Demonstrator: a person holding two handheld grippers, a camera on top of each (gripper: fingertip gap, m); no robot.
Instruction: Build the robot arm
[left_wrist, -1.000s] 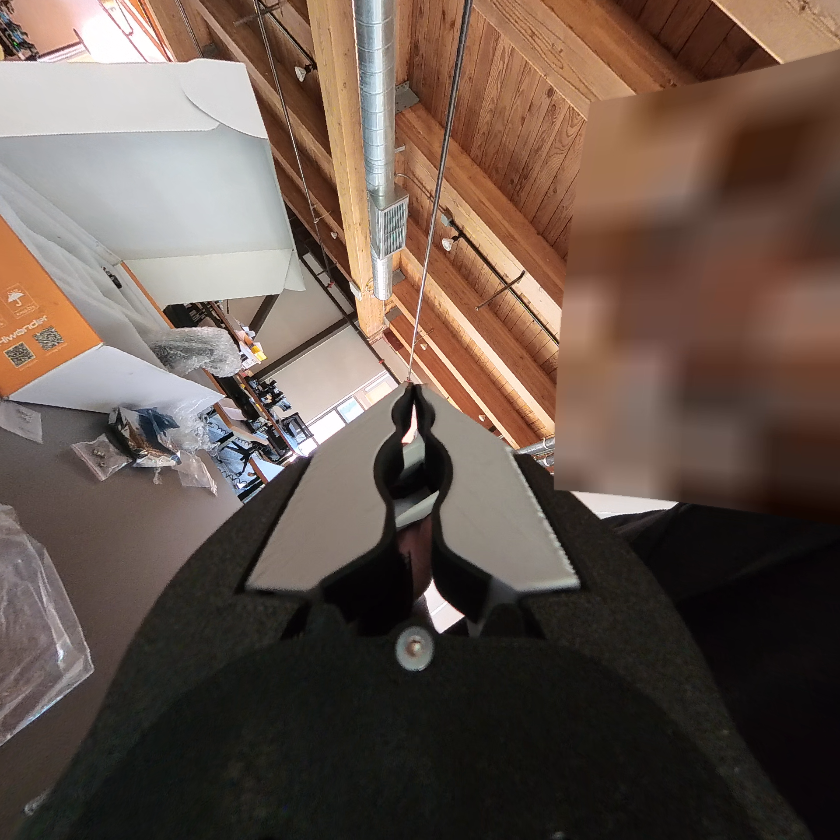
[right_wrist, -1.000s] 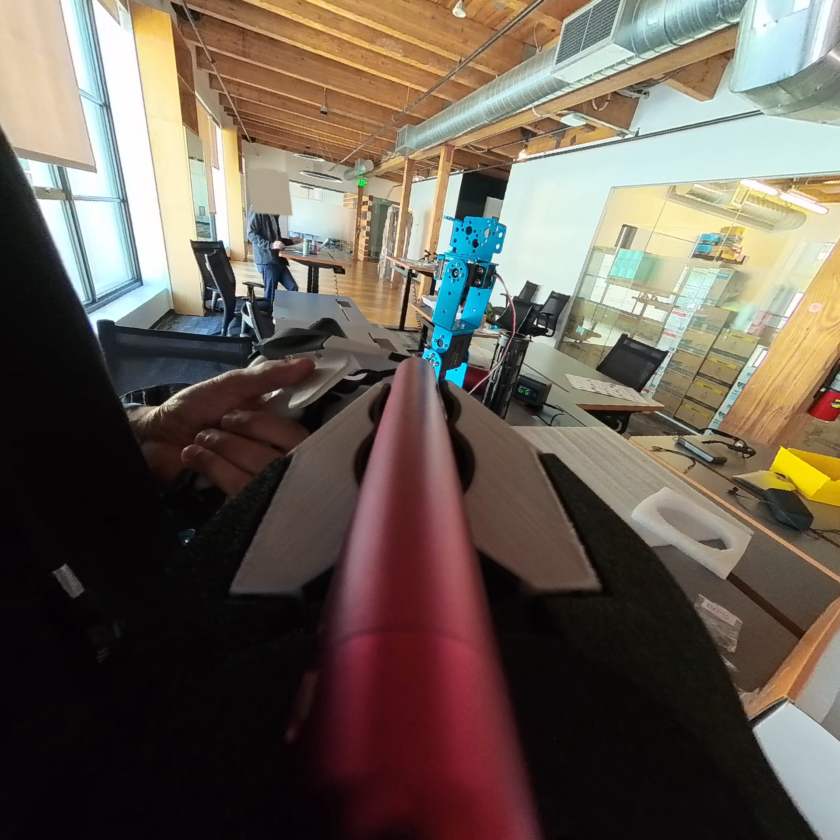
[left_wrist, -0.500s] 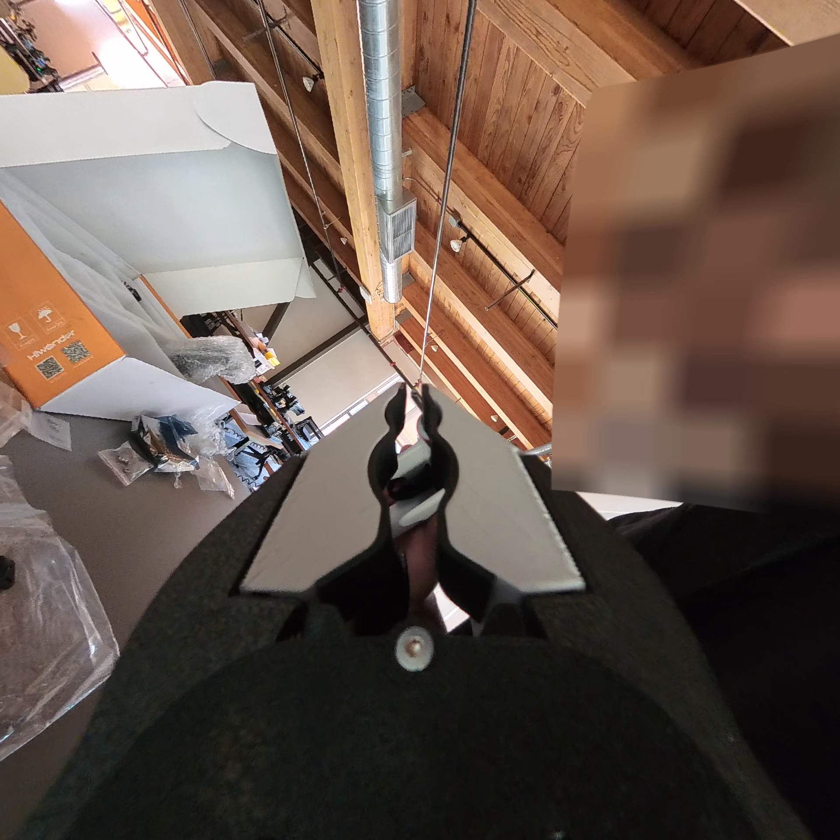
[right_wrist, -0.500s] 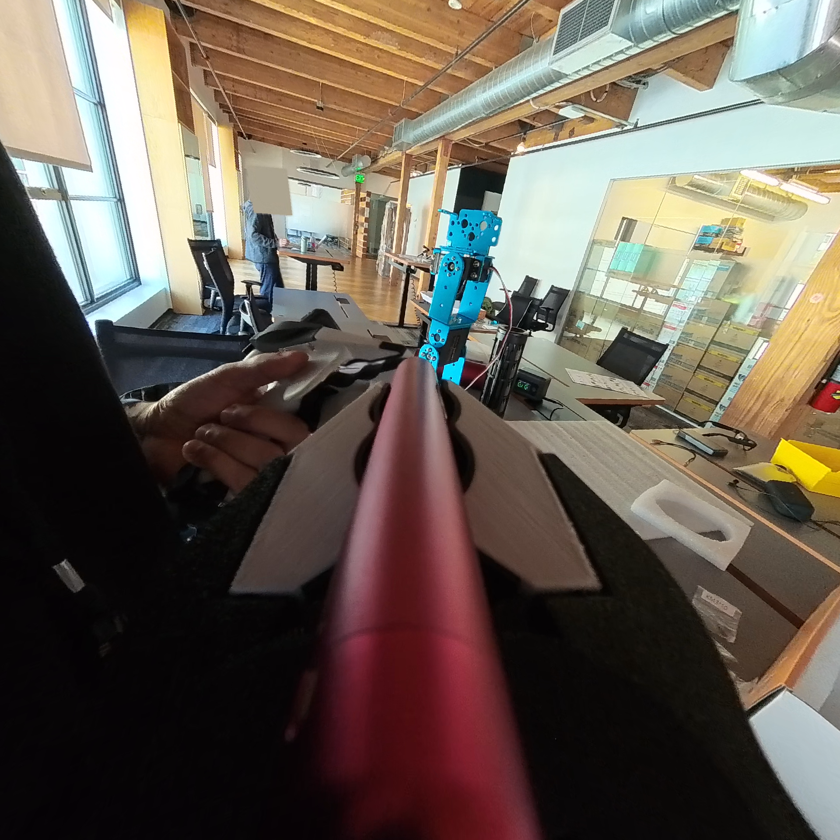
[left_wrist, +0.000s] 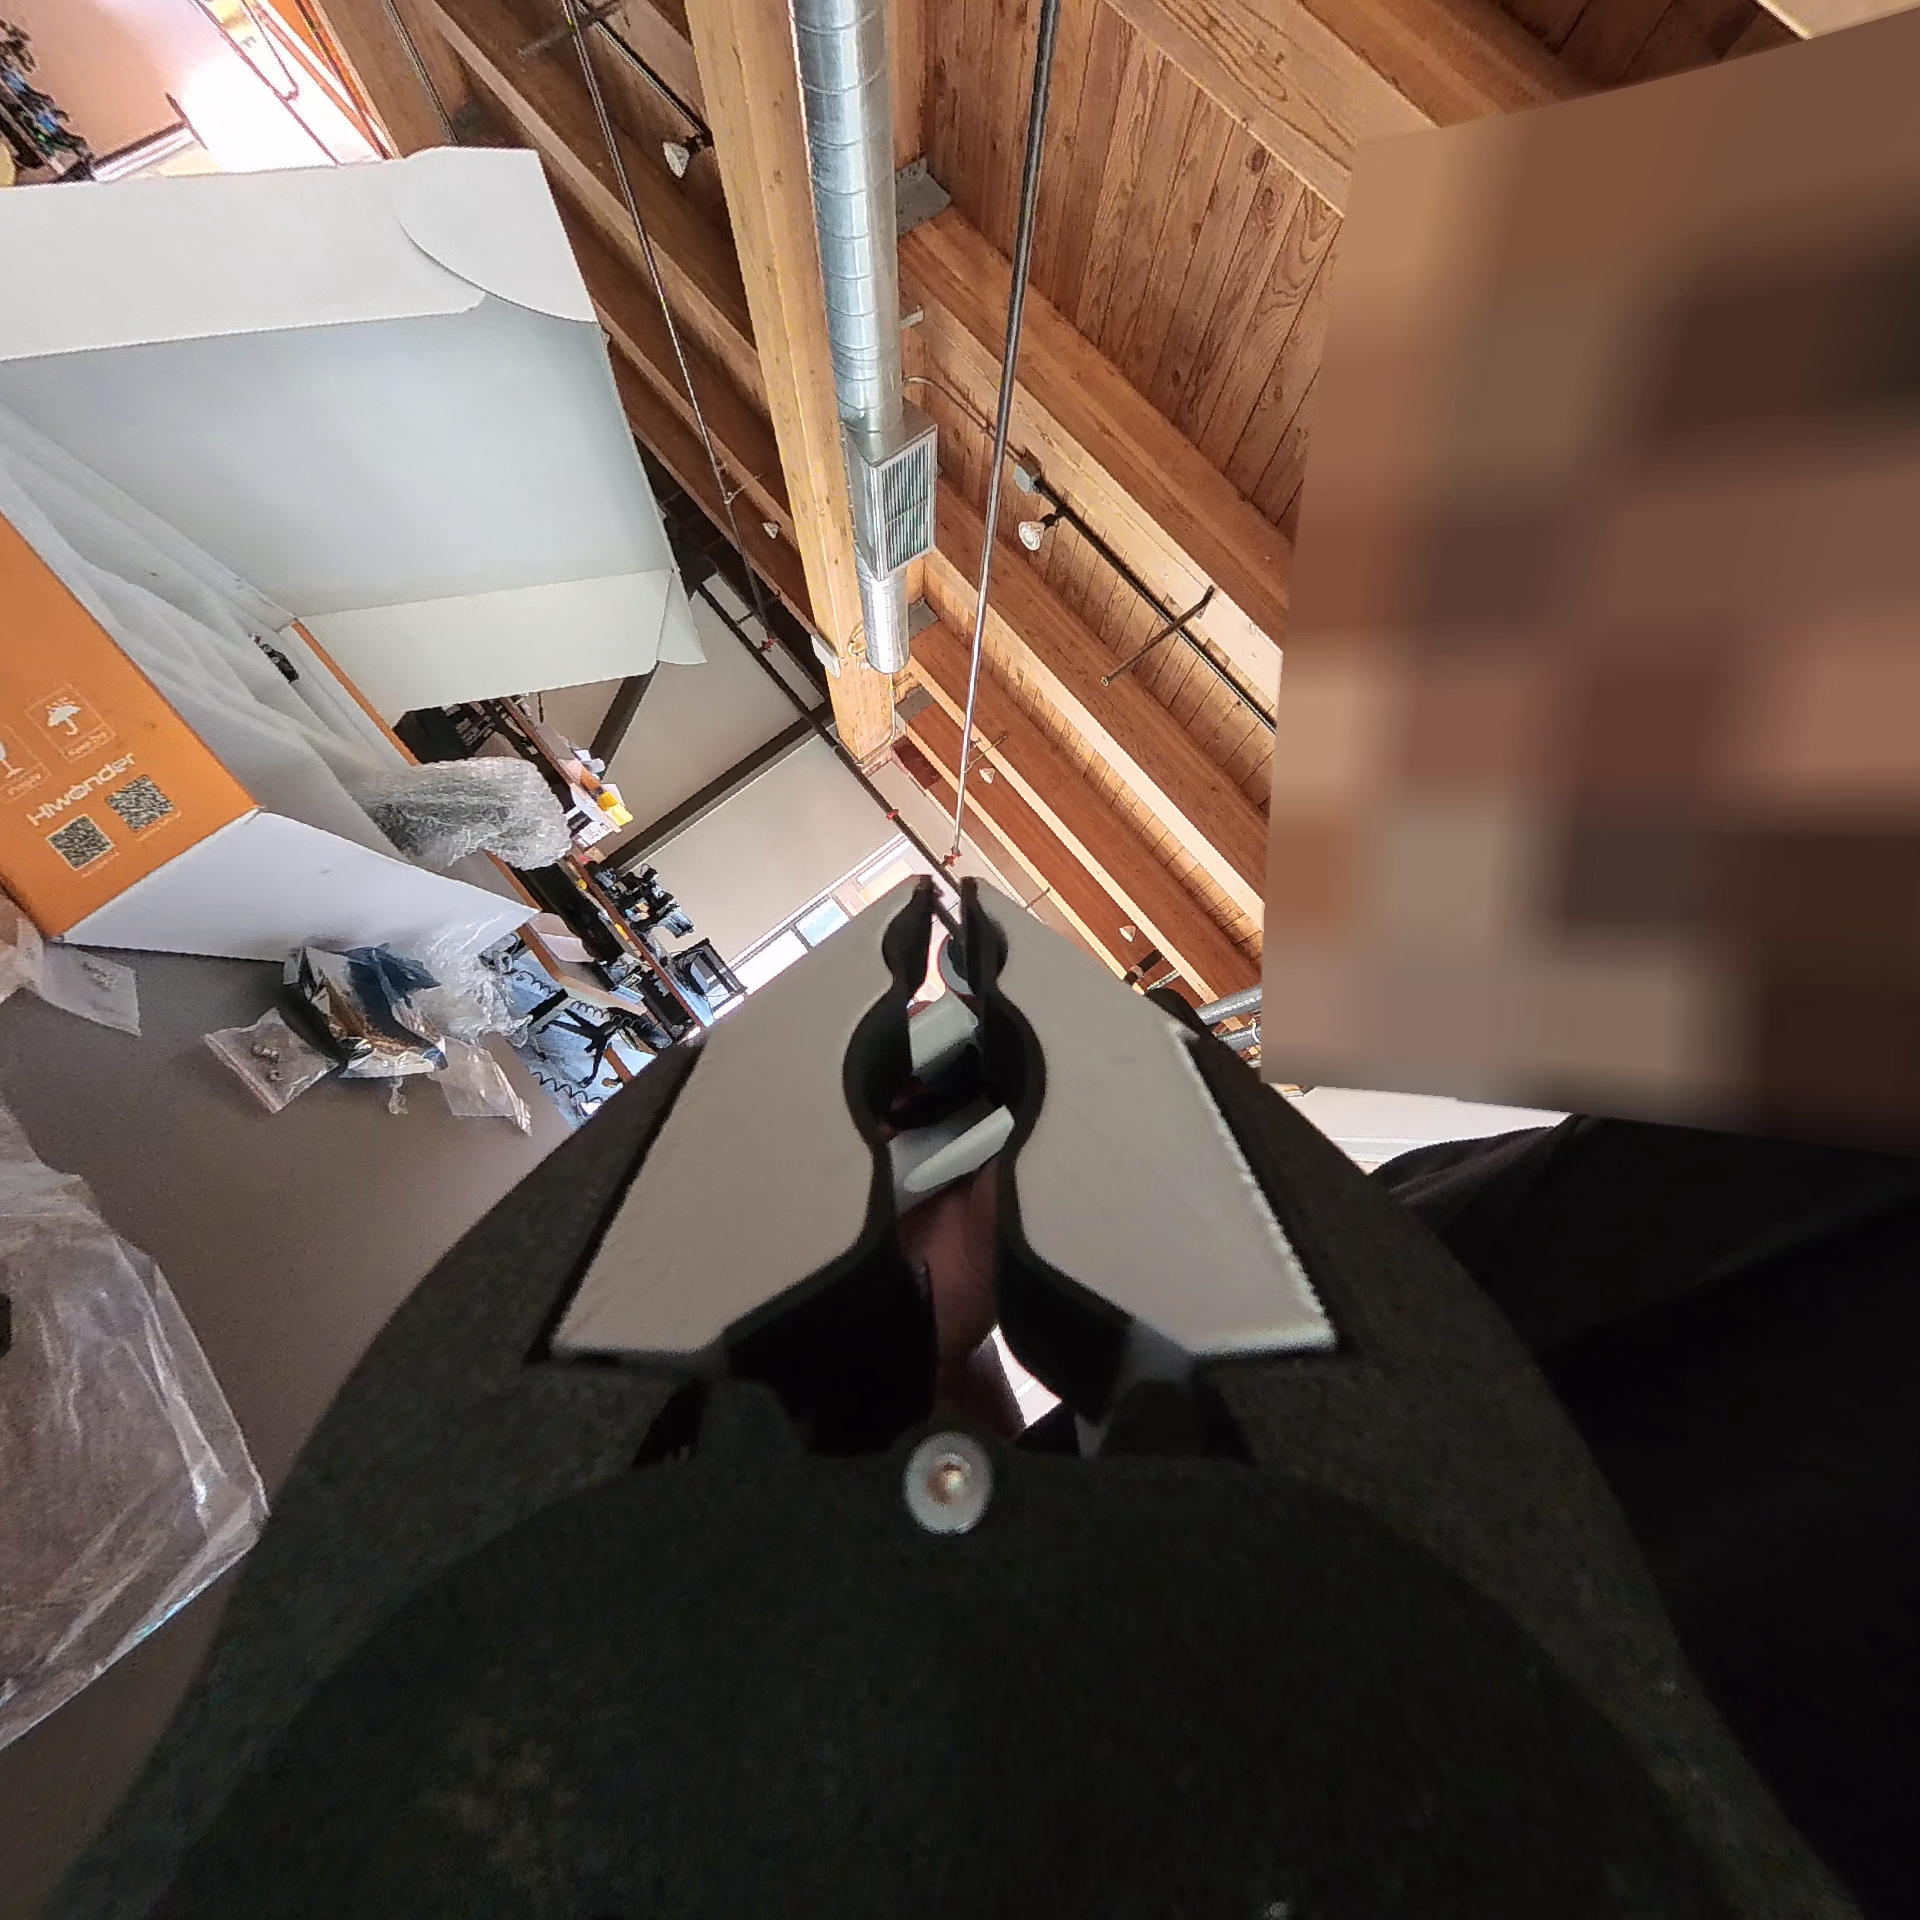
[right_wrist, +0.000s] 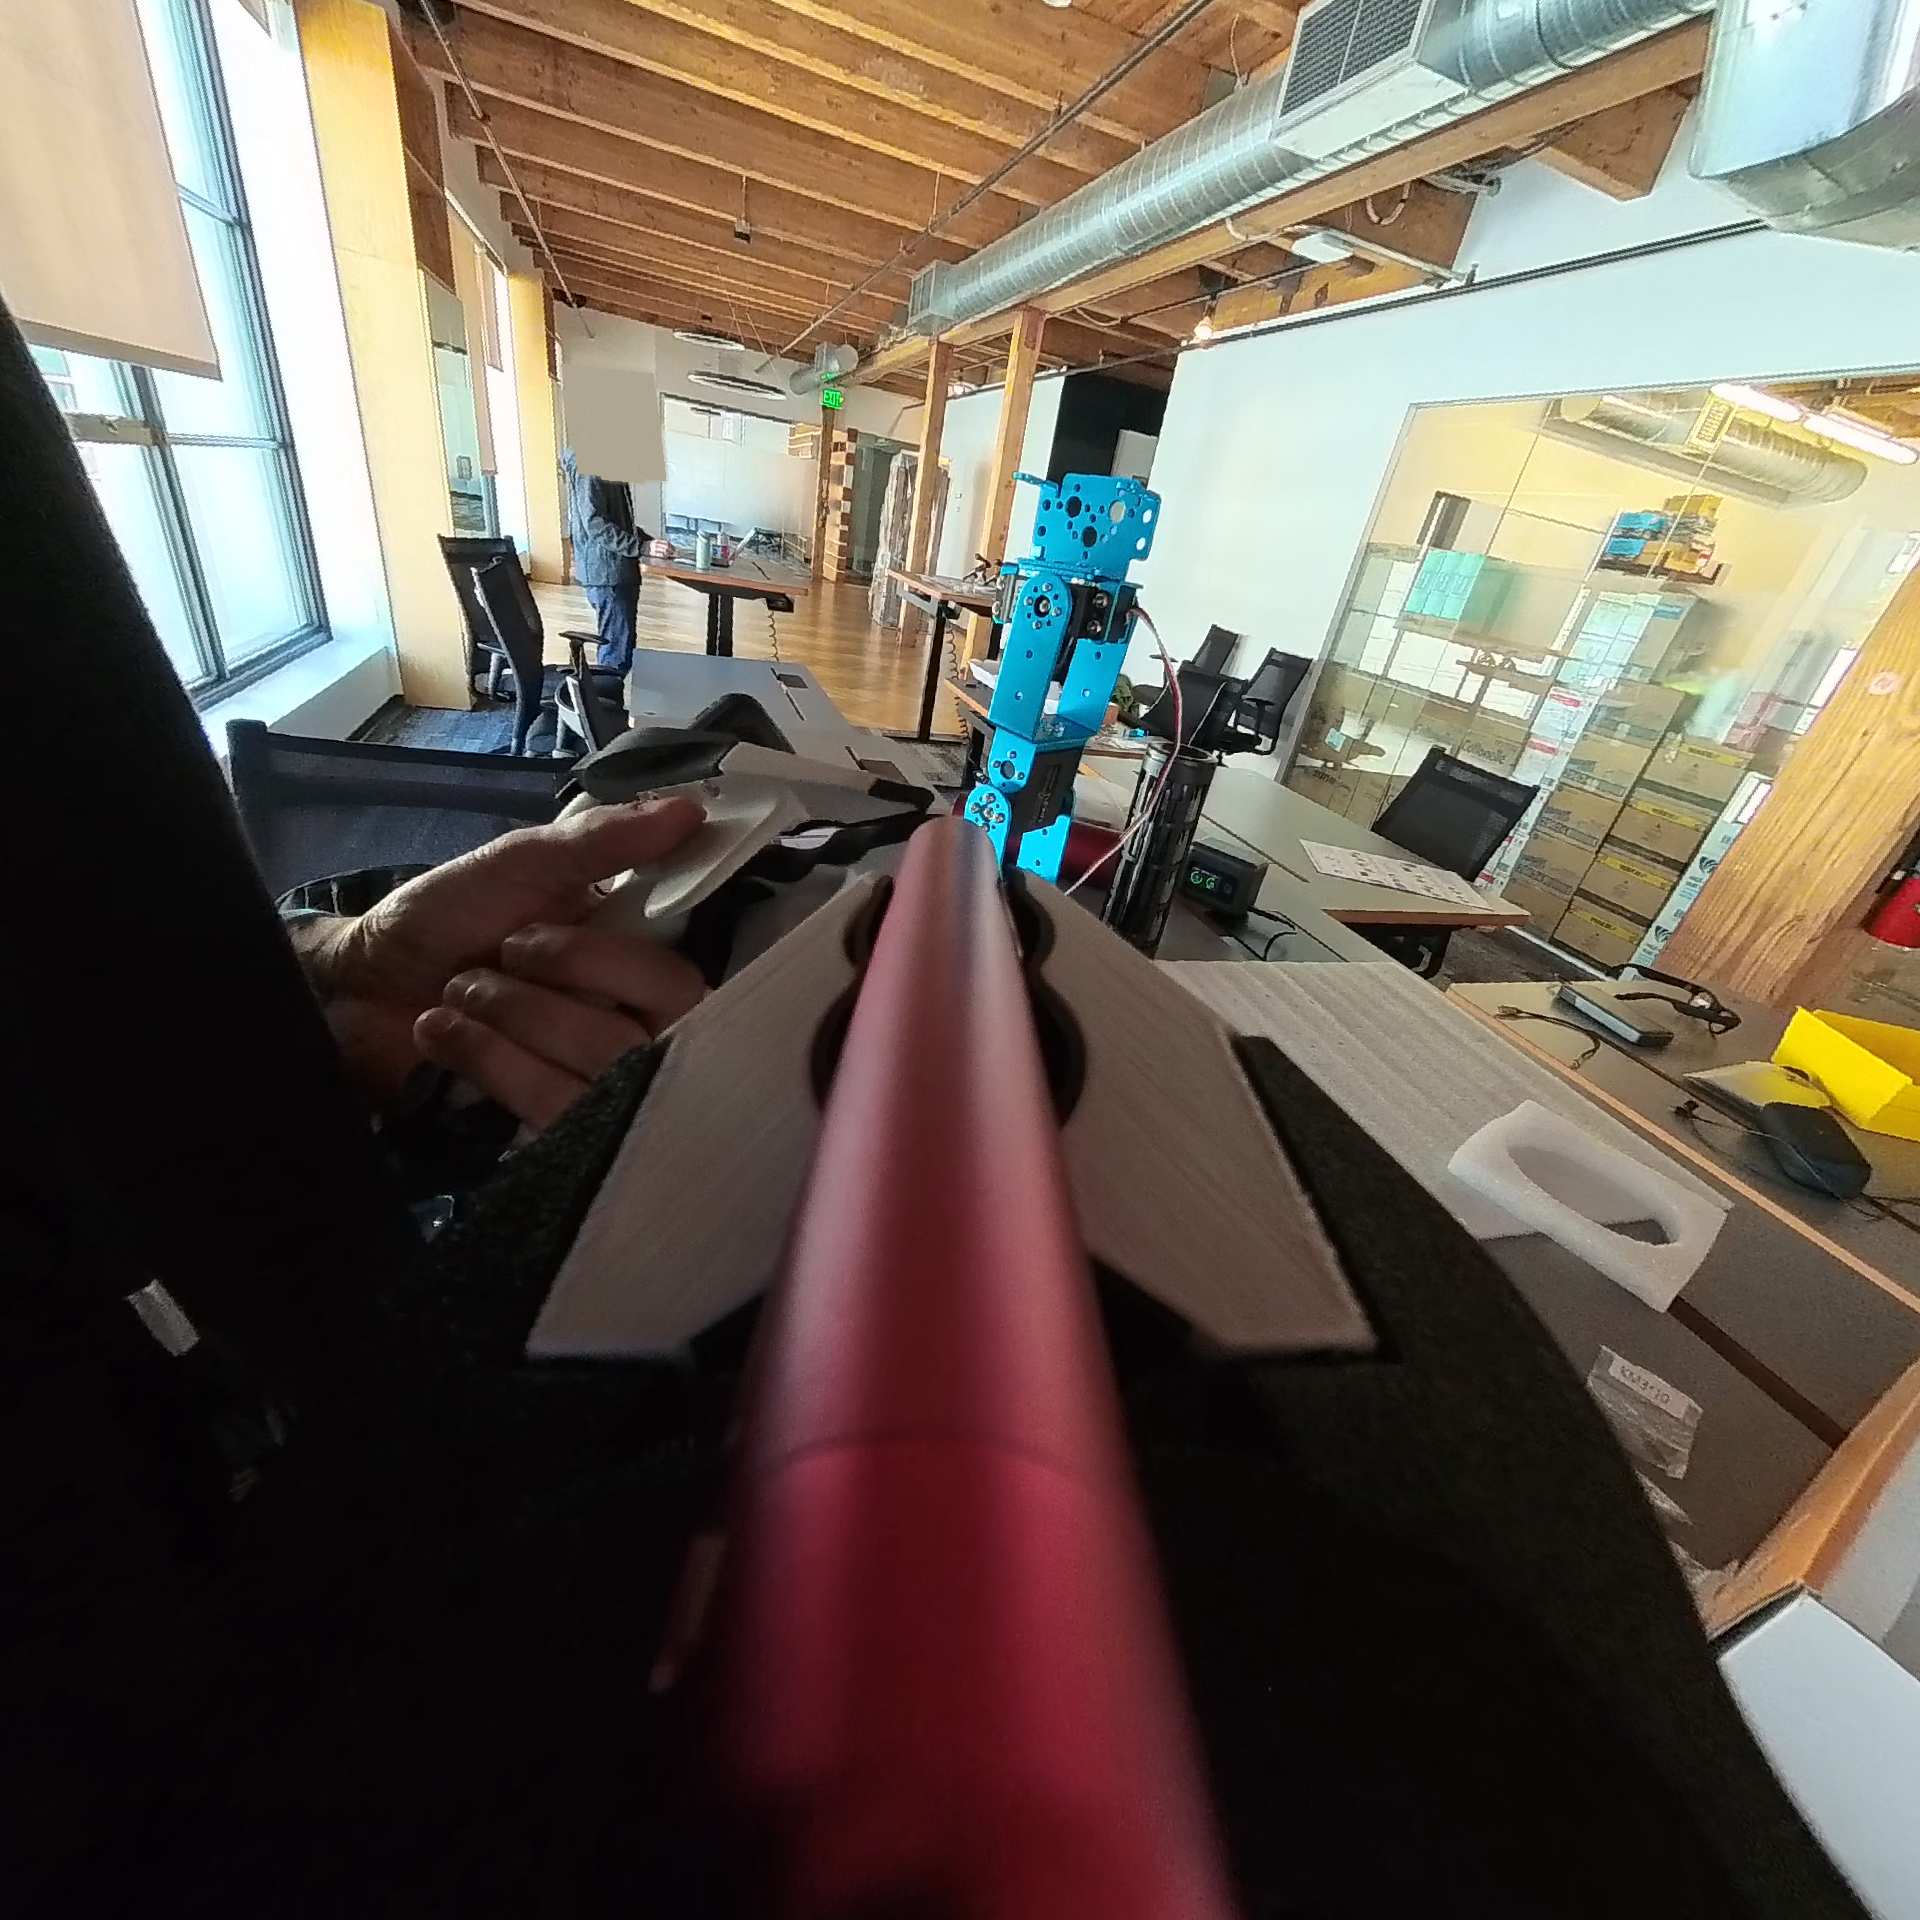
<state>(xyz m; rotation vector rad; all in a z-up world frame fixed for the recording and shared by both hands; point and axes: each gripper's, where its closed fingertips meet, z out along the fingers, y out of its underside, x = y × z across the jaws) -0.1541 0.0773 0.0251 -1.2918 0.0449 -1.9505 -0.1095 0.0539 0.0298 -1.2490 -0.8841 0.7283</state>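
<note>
The right tool (right_wrist: 940, 935) is clamped on a long smooth red metal tube (right_wrist: 935, 1299), which lies along its fingers and points at the blue metal robot arm (right_wrist: 1060, 665) standing on the grey counter (right_wrist: 1766, 1320). The left tool (left_wrist: 945, 914) points up at the wooden ceiling (left_wrist: 1122, 312), its tips almost together with only a thin gap and nothing gripped that I can see. A bare hand (right_wrist: 509, 956) holds that left tool's white handle just beside the tube.

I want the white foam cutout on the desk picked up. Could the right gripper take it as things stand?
Probably not: the right gripper is shut on a red tube, so its jaws are occupied. The white foam cutout itself lies uncovered on the desk.
</note>
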